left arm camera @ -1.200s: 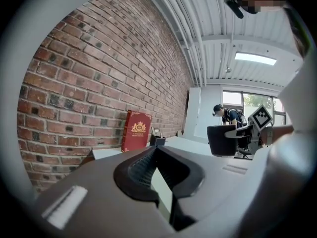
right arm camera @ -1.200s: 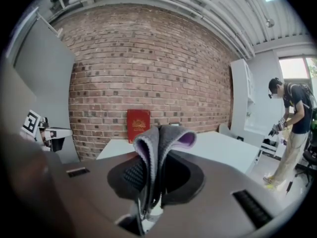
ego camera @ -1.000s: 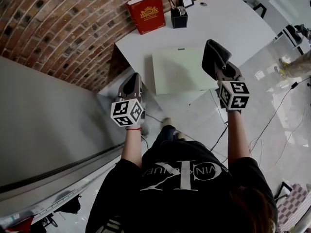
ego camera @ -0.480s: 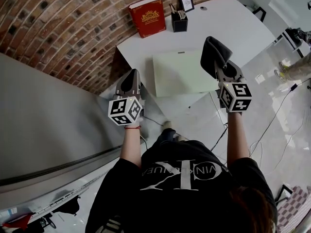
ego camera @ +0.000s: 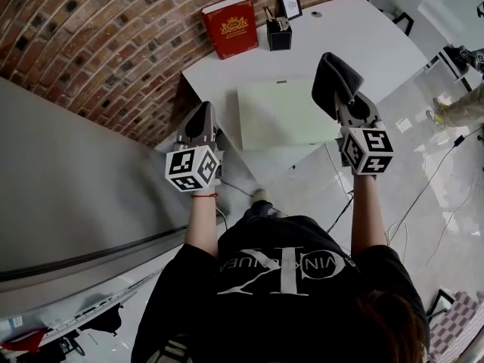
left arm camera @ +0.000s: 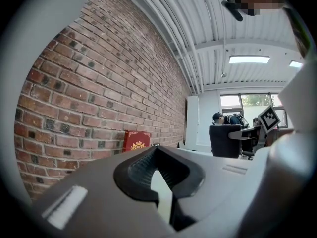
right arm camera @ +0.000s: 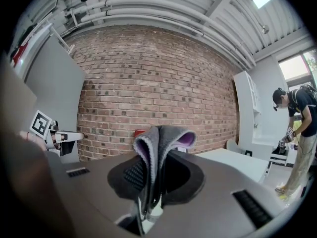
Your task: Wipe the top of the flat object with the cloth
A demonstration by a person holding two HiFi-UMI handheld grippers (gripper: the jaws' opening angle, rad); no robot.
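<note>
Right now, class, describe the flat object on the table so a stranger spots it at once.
Find the white table by the brick wall. At its near edge lies a pale green mat, large and flat; the red book and pen holder stand upright.

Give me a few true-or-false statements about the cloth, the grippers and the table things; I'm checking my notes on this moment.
1. The right gripper is shut on the cloth. True.
2. The left gripper is open. False: it is shut, with nothing in it.
3. The cloth lies spread on the mat. False: it is bunched up in the right gripper.
4. A red book stands by the brick wall. True.
5. The pen holder stands on the mat. False: it stands on the bare table beyond the mat, beside the book.
</note>
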